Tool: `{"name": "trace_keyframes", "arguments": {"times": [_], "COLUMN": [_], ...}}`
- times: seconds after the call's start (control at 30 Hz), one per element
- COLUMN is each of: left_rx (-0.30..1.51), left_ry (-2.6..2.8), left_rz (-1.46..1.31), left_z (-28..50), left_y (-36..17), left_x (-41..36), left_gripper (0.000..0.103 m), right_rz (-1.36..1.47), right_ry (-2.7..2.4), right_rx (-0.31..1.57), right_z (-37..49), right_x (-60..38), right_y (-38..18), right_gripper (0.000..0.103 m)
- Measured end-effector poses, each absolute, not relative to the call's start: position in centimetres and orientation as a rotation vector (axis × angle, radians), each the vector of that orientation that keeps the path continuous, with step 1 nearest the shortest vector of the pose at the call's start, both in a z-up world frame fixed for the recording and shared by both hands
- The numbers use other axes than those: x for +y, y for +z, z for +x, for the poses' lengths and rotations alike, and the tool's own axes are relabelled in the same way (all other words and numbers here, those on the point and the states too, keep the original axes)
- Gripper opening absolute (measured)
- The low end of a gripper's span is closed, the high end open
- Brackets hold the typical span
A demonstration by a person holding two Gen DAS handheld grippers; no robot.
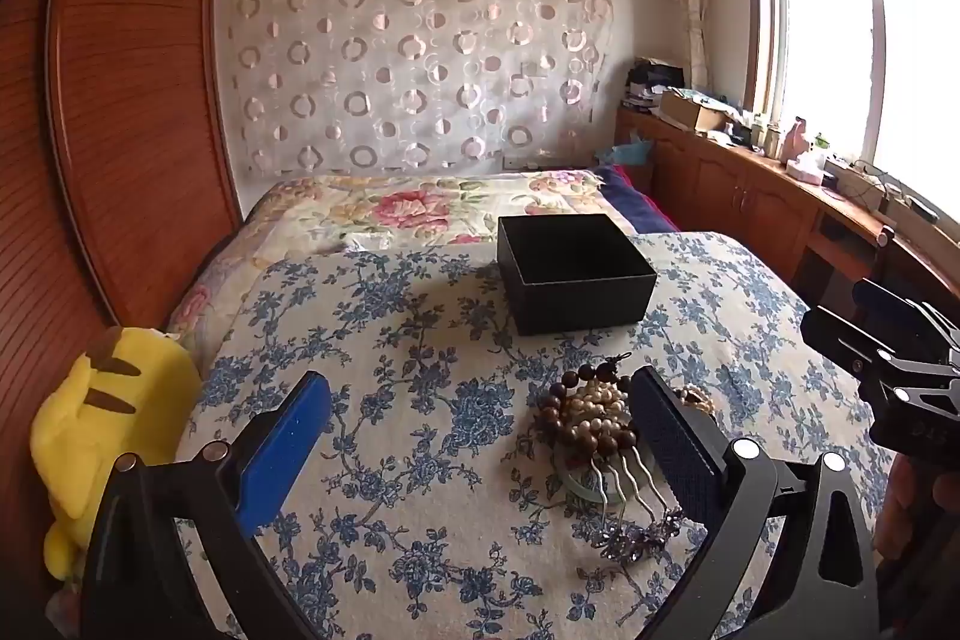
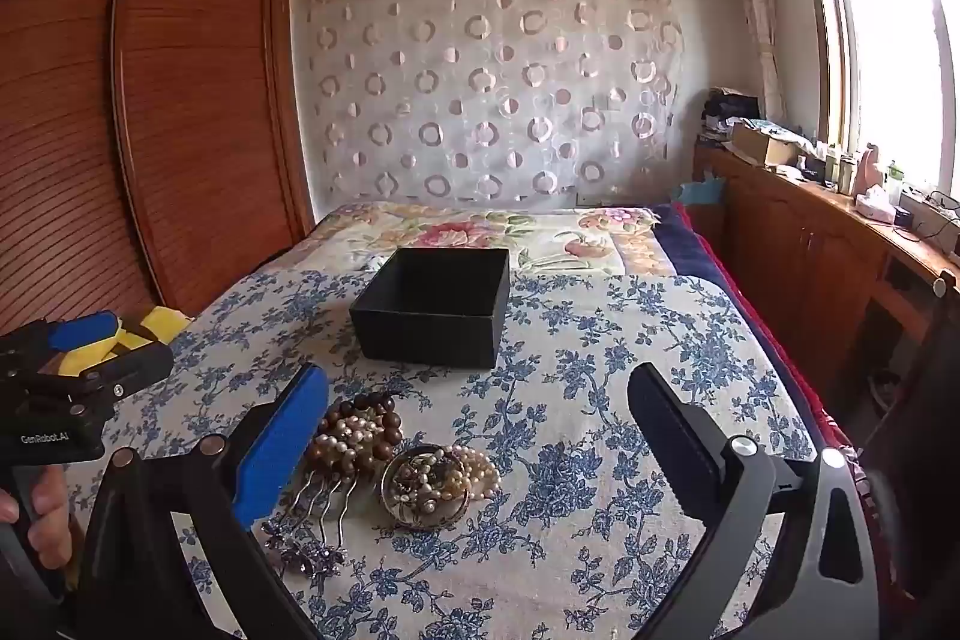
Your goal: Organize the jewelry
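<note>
A pile of jewelry lies on the blue-flowered cloth: a brown and cream bead bracelet (image 1: 591,415) (image 2: 354,430), a metal hair comb (image 1: 624,490) (image 2: 324,505) with purple flowers, and a bangle (image 2: 420,490) filled with pearls. An empty black box (image 1: 573,271) (image 2: 435,304) stands behind the pile. My left gripper (image 1: 480,436) is open and empty, its right finger beside the pile. My right gripper (image 2: 480,436) is open and empty, its left finger beside the pile.
A yellow plush toy (image 1: 102,436) sits at the table's left edge. A bed with a floral cover (image 2: 480,232) lies behind the table. A wooden wardrobe (image 2: 150,100) stands on the left, and a cluttered wooden counter (image 2: 840,214) runs under the window on the right.
</note>
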State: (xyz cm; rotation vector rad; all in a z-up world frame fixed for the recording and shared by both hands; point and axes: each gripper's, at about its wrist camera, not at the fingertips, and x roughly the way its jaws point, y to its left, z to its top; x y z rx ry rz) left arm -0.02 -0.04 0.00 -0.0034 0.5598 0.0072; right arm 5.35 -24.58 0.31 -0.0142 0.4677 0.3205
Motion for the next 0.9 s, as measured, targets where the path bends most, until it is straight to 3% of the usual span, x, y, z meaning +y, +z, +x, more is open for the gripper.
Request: {"name": "trace_keyframes", "arguments": {"times": [0.9], "left_rx": [0.535], "left_ry": [0.004], "left_rz": [-0.014], "left_z": [-0.37], "left_y": [0.07], "left_x": [-0.19], "left_gripper": [0.096], "right_rz": [-0.004], "right_ry": [0.326], "right_rx": [0.467], "right_z": [5.30], "right_x": [-24.58], "right_y": [0.18], "right_gripper": [0.101]}}
